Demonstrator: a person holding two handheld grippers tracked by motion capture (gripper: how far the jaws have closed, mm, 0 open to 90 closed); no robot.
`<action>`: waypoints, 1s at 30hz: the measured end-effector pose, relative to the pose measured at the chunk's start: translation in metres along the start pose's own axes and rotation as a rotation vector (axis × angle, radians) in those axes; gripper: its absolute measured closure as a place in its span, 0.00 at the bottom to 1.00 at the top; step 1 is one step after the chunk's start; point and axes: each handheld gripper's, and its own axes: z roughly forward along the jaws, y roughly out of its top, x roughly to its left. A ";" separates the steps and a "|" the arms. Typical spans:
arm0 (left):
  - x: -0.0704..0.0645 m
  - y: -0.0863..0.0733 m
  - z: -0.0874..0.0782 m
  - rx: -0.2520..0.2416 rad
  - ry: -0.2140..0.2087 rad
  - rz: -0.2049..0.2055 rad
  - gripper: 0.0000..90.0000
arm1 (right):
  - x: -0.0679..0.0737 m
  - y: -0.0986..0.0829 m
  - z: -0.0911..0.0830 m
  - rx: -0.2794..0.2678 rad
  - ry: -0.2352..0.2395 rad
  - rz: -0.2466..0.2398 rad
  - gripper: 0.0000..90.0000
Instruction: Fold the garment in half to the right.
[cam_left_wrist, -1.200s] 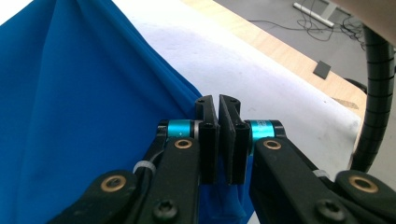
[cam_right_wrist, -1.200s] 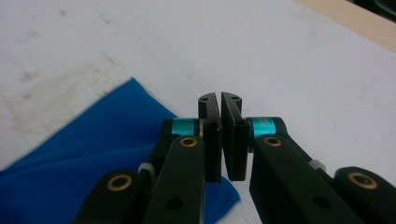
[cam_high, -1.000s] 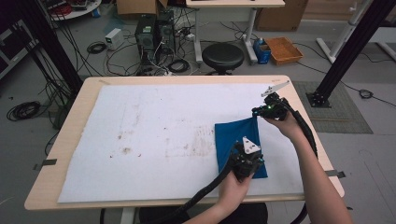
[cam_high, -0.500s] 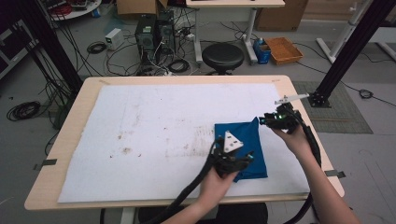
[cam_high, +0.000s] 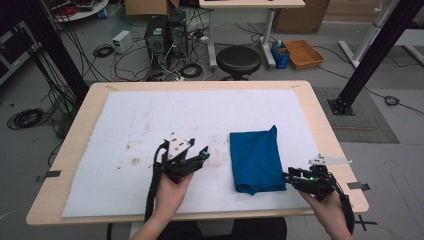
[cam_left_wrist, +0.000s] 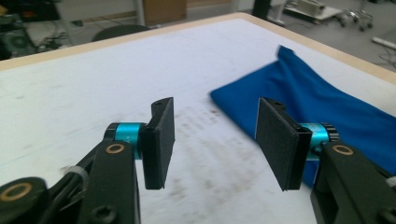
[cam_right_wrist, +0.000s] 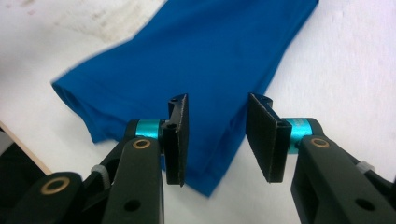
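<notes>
Since the earlier frame I've pulled my left claw (cam_high: 204, 155) off the blue cloth (cam_high: 256, 159), and my right claw (cam_high: 289, 176) has dropped to its near corner. From above, the folded cloth lies between them on the desk (cam_high: 95, 95). In the left gripper view, jaws wide, cloth ahead-right. In the right gripper view, jaws wide; the cloth's hem seems underneath. A shallow pinch could drag the fold open.

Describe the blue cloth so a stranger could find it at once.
Start at the wooden table covered by a white mat. On the mat's right half lies the blue cloth, folded into a narrow upright strip between the left gripper and right gripper. It is the mat's one brightly coloured thing.
</notes>
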 end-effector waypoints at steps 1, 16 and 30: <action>0.005 -0.001 -0.003 -0.008 0.012 -0.006 0.52 | 0.000 -0.003 0.001 0.001 -0.002 0.007 0.67; 0.035 -0.009 -0.019 -0.021 0.074 -0.045 0.52 | -0.003 -0.022 -0.009 0.051 -0.040 0.001 0.99; 0.052 -0.004 -0.019 -0.001 0.031 -0.038 0.45 | -0.018 0.002 -0.022 -0.064 -0.117 -0.043 0.74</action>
